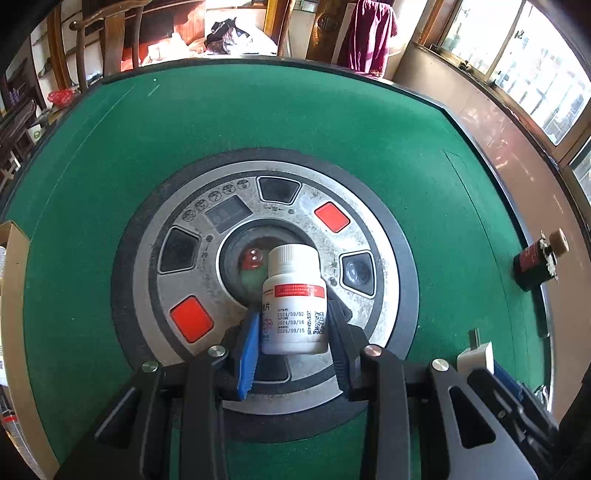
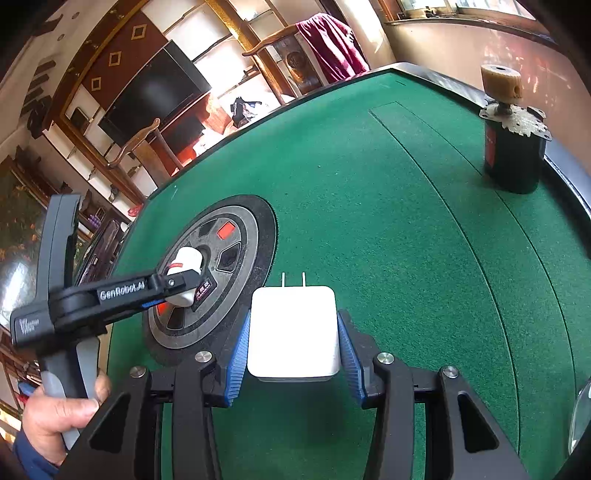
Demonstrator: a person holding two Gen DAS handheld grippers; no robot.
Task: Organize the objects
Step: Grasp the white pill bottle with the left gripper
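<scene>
left gripper (image 1: pixel 293 338) clamped on white pill bottle (image 1: pixel 294 300), blue pad on one flank, black finger on the other, both pressed to the bottle's lower body; cap end points away from the tool, bottle sits over the round control hub (image 1: pixel 236 206) in the table centre, just ahead of the jaws a red die (image 1: pixel 252 258) under the hub's dome, partly hidden by the bottle

right gripper (image 2: pixel 293 345) closed on white charger (image 2: pixel 293 334), blue pads touching both sides, two prongs pointing forward away from the tool

seen from the right wrist, the left tool comes in from the left, a hand (image 2: pixel 61 410) on its grey handle, bottle at its tip above the hub

room to move: green felt table (image 1: pixel 332 140) bare ahead of both tools and to the right of the hub; dark motor with tan gear (image 2: pixel 515 140) stands upright far right-forward of the right tool, near the table's black rim, well apart from both grippers; cardboard box edge (image 1: pixel 14 295) at far left of the left tool, at the table edge

beyond the far rim: wooden chairs, a maroon cloth (image 1: pixel 369 33) draped over something, dark TV (image 2: pixel 155 99) on a wall unit, windows on the right, strong sunlight
</scene>
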